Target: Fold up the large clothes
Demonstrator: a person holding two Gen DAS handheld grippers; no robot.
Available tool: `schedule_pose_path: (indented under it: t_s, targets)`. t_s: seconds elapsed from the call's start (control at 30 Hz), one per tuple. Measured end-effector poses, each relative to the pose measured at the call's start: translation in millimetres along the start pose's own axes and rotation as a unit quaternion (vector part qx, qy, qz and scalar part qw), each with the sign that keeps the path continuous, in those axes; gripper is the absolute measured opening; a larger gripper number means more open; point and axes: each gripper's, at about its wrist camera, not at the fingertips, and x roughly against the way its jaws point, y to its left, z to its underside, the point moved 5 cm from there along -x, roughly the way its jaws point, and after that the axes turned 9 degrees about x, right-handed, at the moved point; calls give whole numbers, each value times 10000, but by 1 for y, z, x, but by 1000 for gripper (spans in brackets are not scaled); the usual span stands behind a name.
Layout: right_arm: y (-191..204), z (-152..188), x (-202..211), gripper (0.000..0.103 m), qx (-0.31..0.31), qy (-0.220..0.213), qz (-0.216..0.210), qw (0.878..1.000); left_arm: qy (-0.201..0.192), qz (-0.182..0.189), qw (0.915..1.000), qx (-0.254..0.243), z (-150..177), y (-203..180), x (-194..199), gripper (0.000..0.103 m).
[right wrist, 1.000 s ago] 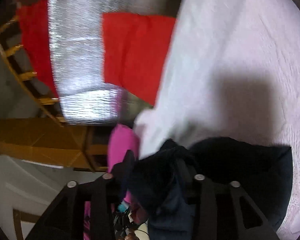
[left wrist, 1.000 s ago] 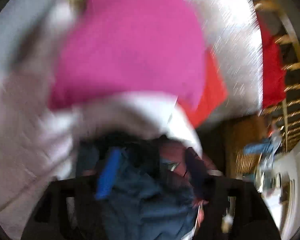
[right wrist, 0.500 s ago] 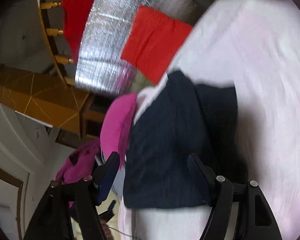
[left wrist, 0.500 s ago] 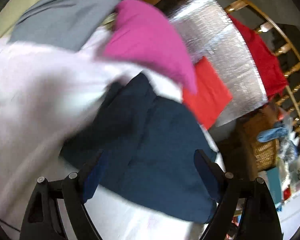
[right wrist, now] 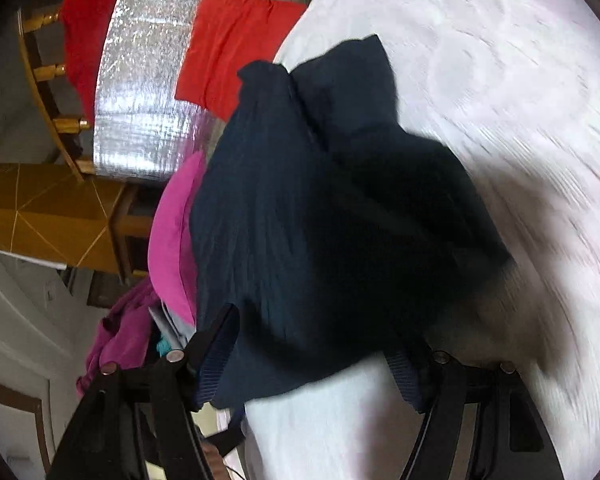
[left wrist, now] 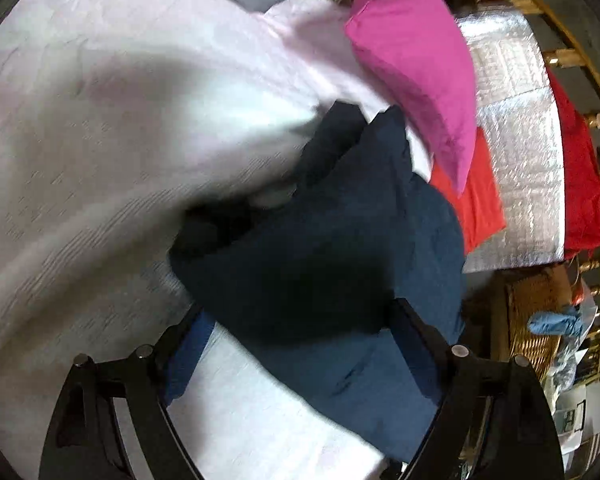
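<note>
Garment: a dark navy garment (left wrist: pixel 340 248) lies bunched on the pale pink bedspread (left wrist: pixel 100 160), near the bed's edge, its far end rumpled into peaks.
Left gripper (left wrist: pixel 300 352): jaws wide apart and they have just been opening; the garment's near hem lies between the fingers, which do not press on it.
Right gripper (right wrist: pixel 320 356): jaws apart, having opened a little in the last second; the cloth lies between the fingers (right wrist: pixel 216 352) without being pinched.
Edges: in the left view the bed's edge runs just right of the garment, and a pink pillow (left wrist: pixel 416 64) crowds its far end.
Beyond the edge: an orange-red cloth (right wrist: pixel 236 44) on a silver foil sheet (right wrist: pixel 148 80), a red cloth (left wrist: pixel 580 184) over a wooden railing (right wrist: pixel 52 72), and a wicker basket (left wrist: pixel 532 328).
Open room: bare bedspread spreads wide on the left in the left view and on the right in the right view.
Change: a second ago the garment hung bunched close in both grippers; it now lies on the bed, released.
</note>
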Motion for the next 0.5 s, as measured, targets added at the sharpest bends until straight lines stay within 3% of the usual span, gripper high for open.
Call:
schedule_pose_path:
  t_s: [0.07,0.23,0.27,0.33,0.43,0.5]
  targets:
    - [3,-10,-10,74,45,-118,42,9999,51,307,9995,88,0,-5,-3,90]
    - [5,-28,-27,69,116,-268,294,9991,-77,585,9981,191,-2,-10,-14,87]
    - [6,-30,-30,62,189,-283,410,9986,-144,614,9979,141,-1,-13,-14,81]
    - [6,-31,-30,52,287,-304,516,9978,-282,487,9984,-69,1,-18,-15,53]
    - [11,-29,-24,39,472,-361,583,9965,-401,408,9976,-391,3,-31,-13,32]
    - [22,-26,-17,34,710,-394,719,9941,-460,426,9964,-574,3,-39,-3,26]
